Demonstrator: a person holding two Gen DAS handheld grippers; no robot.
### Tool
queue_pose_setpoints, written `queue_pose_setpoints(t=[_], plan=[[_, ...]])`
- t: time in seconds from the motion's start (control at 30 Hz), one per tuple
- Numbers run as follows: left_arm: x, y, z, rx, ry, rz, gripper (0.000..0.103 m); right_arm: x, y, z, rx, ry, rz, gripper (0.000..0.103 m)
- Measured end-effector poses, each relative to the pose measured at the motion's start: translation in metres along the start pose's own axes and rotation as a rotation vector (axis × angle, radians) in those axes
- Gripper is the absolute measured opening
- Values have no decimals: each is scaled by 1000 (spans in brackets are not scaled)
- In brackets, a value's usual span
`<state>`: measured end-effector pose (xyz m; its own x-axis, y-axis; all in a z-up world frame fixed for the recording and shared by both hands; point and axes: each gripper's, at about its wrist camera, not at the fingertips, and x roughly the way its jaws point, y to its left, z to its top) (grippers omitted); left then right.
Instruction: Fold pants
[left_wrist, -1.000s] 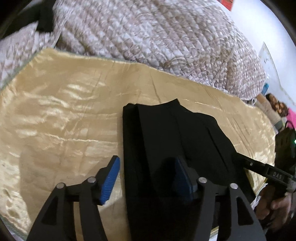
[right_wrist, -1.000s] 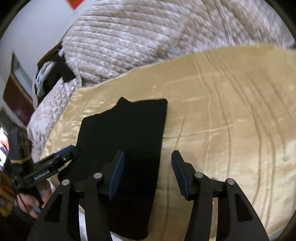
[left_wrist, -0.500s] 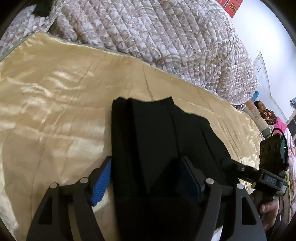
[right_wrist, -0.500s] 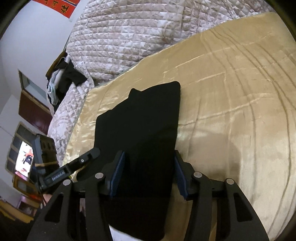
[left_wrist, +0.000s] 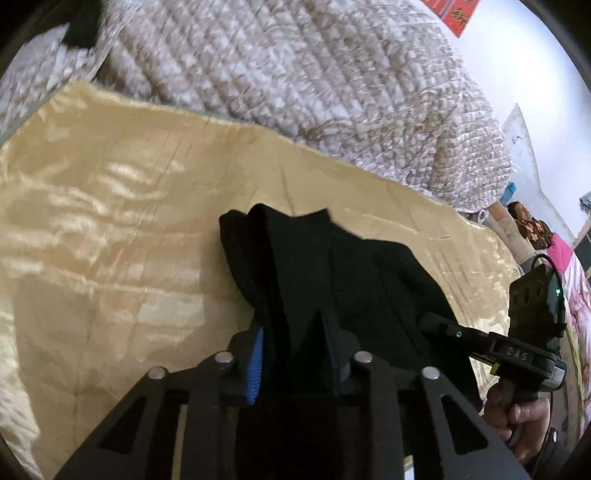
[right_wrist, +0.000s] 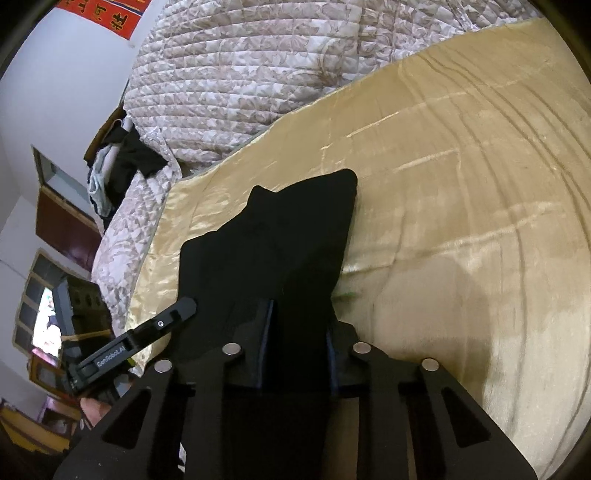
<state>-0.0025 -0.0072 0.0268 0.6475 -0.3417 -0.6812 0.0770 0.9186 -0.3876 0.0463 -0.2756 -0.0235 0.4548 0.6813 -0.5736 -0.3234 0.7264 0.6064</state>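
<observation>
Left wrist view: my left gripper sits at the bottom centre of the frame. Its jaws have just been closing, and they now pinch a bunched edge of the black pants. One blue-ribbed pad shows at the left side of the gathered cloth. The pants run from the bottom centre up toward the middle of the frame, lying on a shiny gold sheet. A quilted bedspread fills the upper part. At the lower right, my right gripper reaches in from the side and meets the right edge of the pants; a hand holds its grip.

Right wrist view: my right gripper is at the bottom centre. Its jaws have just been closing too, and dark cloth of the pants is clamped between them. The pants taper up to the frame's middle on the gold sheet. The left gripper enters from the lower left, its tip at the pants' left edge. A pile of clothes lies at the left, on the quilted bedspread.
</observation>
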Motion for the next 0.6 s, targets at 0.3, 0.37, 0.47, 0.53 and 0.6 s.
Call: queue_pose_setpoints(t=[0.3, 0.37, 0.47, 0.53, 0.6], plan=[[-11, -3, 50, 56, -30, -4, 24, -12, 38, 28, -49, -46, 34, 16], [-3, 5, 67, 64, -26, 10, 24, -8, 44, 41, -68, -45, 35, 16], [10, 15, 86, 77, -23, 37, 24, 7, 49, 64, -78, -30, 35, 16], [21, 23, 98, 78, -23, 55, 24, 23, 48, 79, -74, -19, 34, 16], [31, 30, 105, 81, -25, 65, 24, 37, 48, 89, -73, -14, 30, 16]])
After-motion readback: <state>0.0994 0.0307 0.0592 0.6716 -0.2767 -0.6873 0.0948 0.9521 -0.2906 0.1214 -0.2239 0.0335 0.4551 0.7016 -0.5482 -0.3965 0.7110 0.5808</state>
